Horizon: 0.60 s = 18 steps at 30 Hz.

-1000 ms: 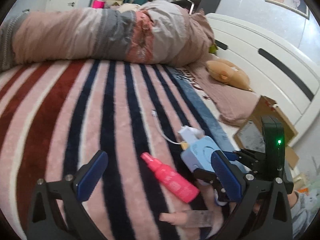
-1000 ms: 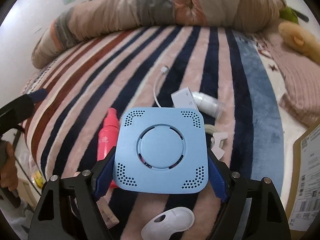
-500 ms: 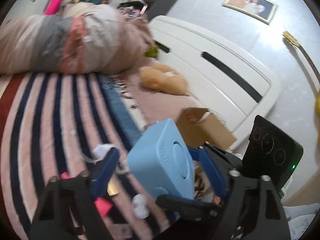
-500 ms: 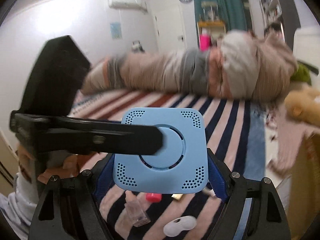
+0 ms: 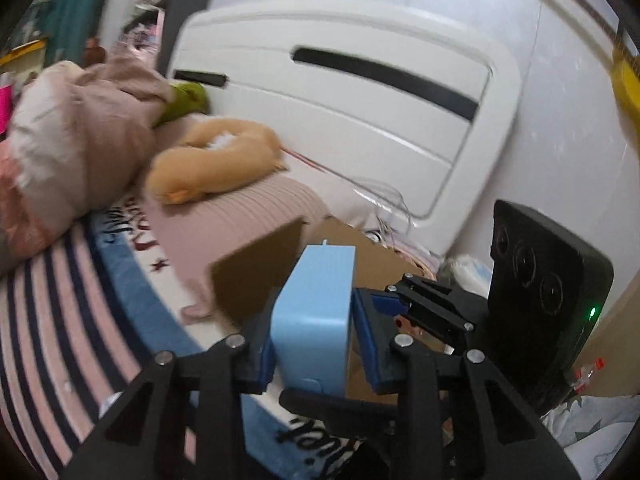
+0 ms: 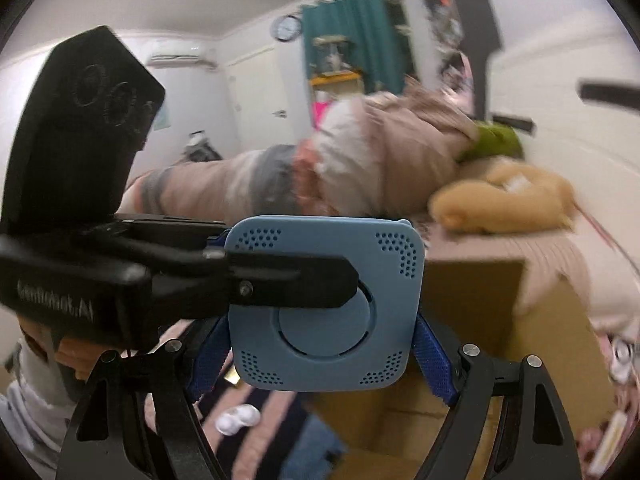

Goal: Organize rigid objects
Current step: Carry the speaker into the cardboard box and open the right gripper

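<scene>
A blue box (image 6: 324, 304) is gripped by the right tool (image 6: 320, 356) at centre frame. It is also enclosed by the closing left tool (image 5: 316, 344), above a cardboard box (image 5: 256, 272).

Motion blur smears both views. In the right wrist view the cardboard box (image 6: 472, 320) has soft edges, and its inside is hidden behind the blue device (image 6: 326, 304) and the right gripper's fingers (image 6: 434, 354). The left gripper (image 6: 280, 284) crosses the device's face, covering its upper left — the lettering on the gripper body is too blurred to read. A small white object (image 6: 237, 420) on the striped blanket (image 6: 272, 440) is too blurred to identify. In the left wrist view the blanket's dark lettering (image 5: 316, 438) is partly hidden.
</scene>
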{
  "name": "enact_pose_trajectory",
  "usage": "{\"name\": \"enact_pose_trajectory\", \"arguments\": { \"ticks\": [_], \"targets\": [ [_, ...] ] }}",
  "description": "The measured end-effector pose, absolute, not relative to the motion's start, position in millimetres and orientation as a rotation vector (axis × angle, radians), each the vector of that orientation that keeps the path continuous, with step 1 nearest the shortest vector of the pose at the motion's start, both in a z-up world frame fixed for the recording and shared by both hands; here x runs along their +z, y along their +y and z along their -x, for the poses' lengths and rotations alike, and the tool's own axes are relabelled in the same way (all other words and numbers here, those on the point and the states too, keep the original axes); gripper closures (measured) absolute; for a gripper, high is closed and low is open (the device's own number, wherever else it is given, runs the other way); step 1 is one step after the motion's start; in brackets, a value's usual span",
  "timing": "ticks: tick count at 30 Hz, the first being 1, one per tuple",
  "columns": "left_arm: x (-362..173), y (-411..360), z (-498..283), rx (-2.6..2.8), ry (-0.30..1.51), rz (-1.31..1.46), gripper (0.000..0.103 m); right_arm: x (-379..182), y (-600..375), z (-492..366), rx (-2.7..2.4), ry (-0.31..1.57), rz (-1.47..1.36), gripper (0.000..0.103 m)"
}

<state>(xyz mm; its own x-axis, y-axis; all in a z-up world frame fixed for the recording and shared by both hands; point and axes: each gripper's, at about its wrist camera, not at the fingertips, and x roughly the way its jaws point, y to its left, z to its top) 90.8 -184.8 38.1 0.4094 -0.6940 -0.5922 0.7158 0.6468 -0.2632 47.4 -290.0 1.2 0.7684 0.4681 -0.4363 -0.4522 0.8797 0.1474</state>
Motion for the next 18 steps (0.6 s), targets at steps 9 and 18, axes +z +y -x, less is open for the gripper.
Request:
{"name": "enact_pose_trajectory", "arguments": {
  "ticks": [9,18],
  "targets": [
    [2,-230,-119,-0.954,0.874,-0.052,0.072,-27,-337,-74,0.425,0.638,-0.071,0.024],
    [-12,-242,-127,-0.917,0.914,-0.073,0.052,-43,-337,-77,0.291,0.685,0.049,0.023]
  ]
}}
